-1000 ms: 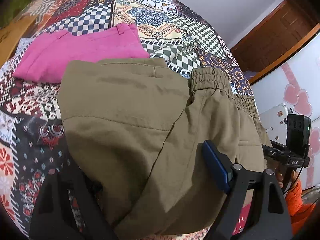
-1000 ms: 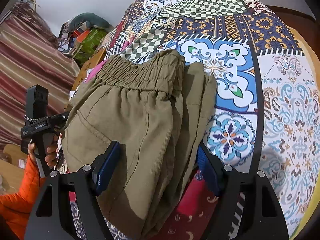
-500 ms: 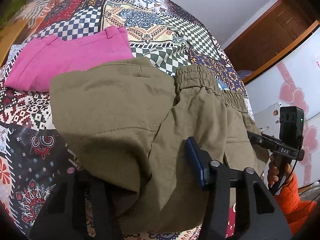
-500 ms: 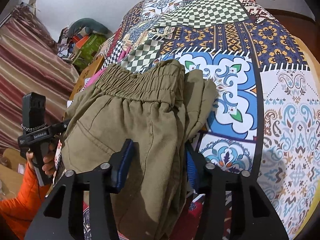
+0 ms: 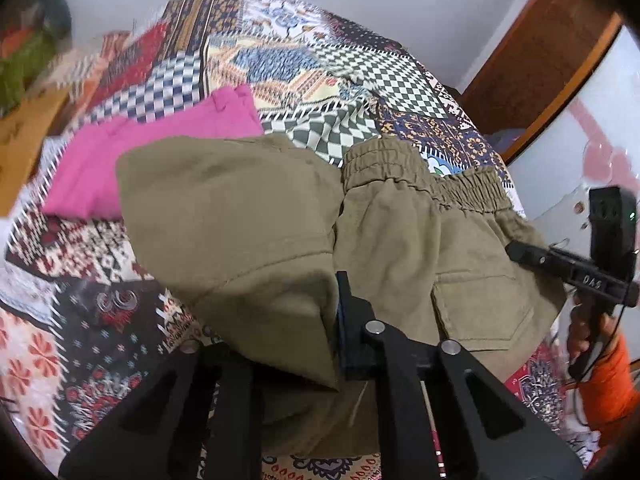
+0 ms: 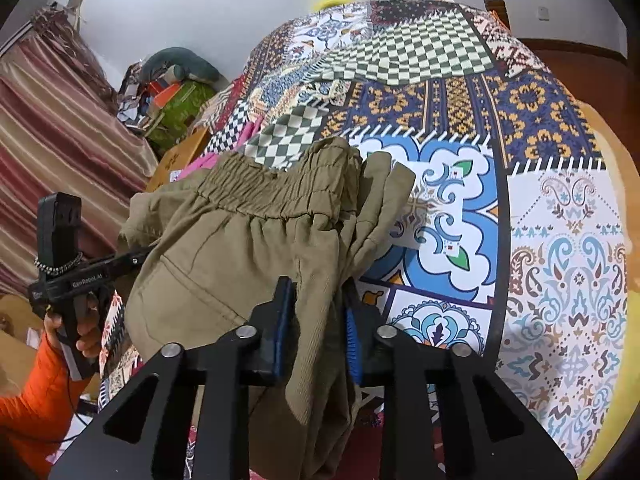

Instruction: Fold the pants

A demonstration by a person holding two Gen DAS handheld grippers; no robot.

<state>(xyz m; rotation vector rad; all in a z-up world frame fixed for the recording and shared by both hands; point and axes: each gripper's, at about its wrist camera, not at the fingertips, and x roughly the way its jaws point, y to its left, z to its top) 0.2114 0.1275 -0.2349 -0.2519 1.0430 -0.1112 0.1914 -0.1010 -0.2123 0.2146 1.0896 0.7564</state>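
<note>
Olive pants (image 5: 248, 216) lie partly folded on the patchwork bedspread (image 5: 320, 80), elastic waistband (image 6: 276, 196) to the far side and a back pocket (image 5: 480, 308) facing up. My left gripper (image 5: 320, 320) has its jaws closing tight on a bunched fold at the pants' near edge; cloth hides its left finger. My right gripper (image 6: 318, 320) is closing too, and both blue pads (image 6: 284, 320) press on a hanging fold of the same pants (image 6: 240, 264). Each gripper shows in the other's view, held by a hand: the right gripper (image 5: 580, 276), the left gripper (image 6: 72, 276).
A folded pink garment (image 5: 152, 152) lies just beyond the olive pants. A striped curtain (image 6: 52, 140), a clutter pile (image 6: 172, 92) and a cardboard box (image 6: 176, 160) stand past the bed's left side. A wooden door (image 5: 540, 60) is at the right. An orange sleeve (image 6: 32, 400) shows low.
Both grippers' jaws have closed from wide apart onto the olive pants. The left one has lifted a little, bunching the fold. The right one has stayed in place.
</note>
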